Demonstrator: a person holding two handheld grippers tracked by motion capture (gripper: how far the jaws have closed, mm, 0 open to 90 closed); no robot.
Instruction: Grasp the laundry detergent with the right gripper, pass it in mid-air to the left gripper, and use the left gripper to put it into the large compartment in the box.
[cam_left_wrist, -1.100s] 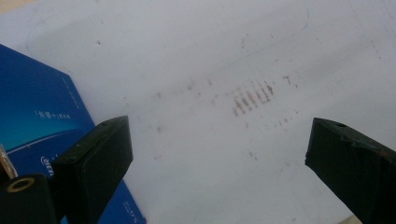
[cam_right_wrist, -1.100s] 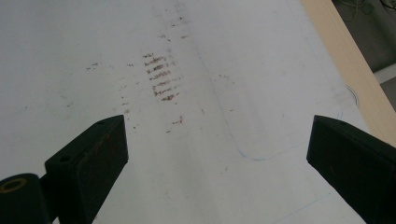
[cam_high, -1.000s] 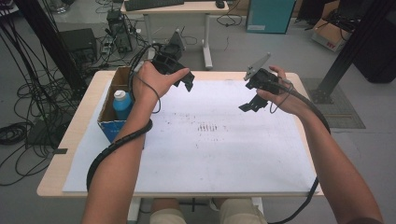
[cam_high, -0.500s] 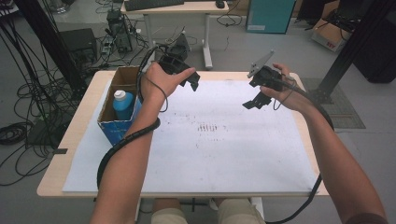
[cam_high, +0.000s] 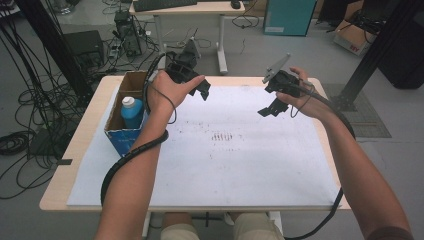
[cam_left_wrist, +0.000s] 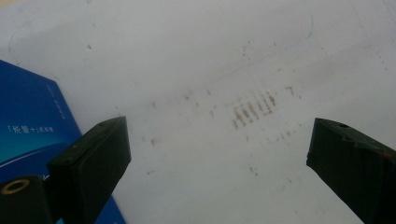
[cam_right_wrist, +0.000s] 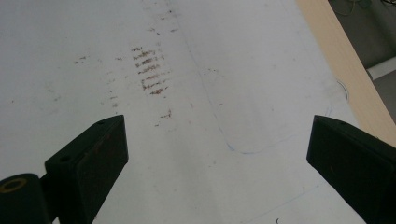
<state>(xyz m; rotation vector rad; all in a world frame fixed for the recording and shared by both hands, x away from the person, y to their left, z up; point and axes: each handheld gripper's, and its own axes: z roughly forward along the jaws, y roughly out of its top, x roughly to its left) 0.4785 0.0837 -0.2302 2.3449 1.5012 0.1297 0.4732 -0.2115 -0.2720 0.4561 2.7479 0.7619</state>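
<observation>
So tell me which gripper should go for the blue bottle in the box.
Left. The left gripper, jaws open, hovers beside the cardboard box holding the blue bottle; the right gripper is across the table.

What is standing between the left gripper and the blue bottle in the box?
Mainly the box's own wall. The blue bottle stands inside the cardboard box, beside the left gripper, which is held open above the white sheet. From above, the box is open.

White-capped blue bottle (cam_high: 132, 112) upright in cardboard box (cam_high: 131, 82).
</observation>
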